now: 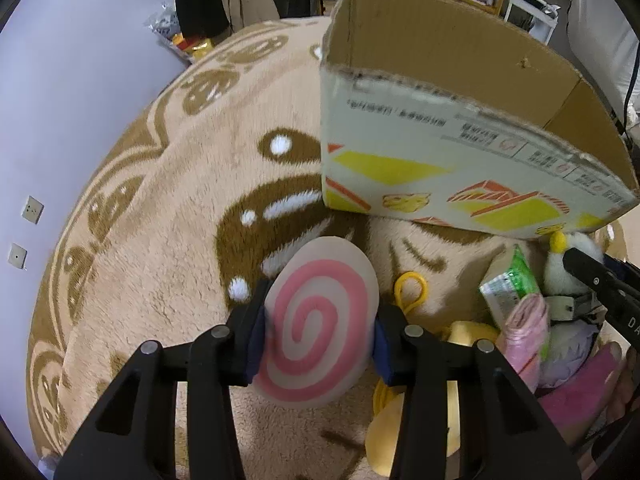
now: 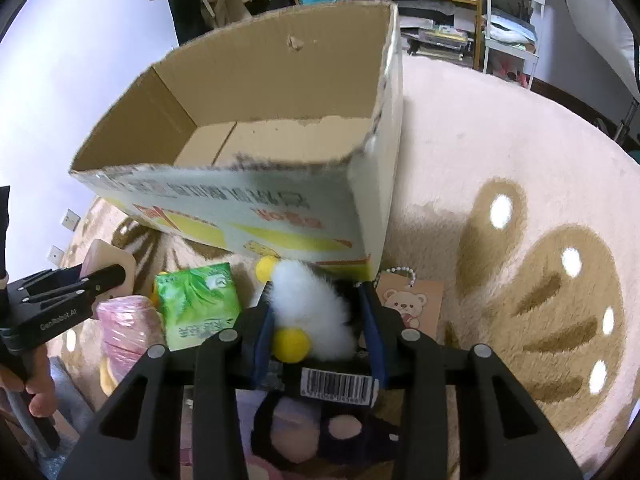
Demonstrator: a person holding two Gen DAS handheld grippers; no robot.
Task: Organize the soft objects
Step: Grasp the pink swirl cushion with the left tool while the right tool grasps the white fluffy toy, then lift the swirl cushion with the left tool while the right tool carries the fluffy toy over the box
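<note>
**Paired grasps beside the box**

While the left gripper clamps the swirl cushion on the rug for lifting, the box waits open. Right view: right gripper clenches the white plush, just before the box.

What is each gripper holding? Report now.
Left gripper: closed on the pink swirl cushion.
Right gripper: closed on the white fluffy plush.
</note>
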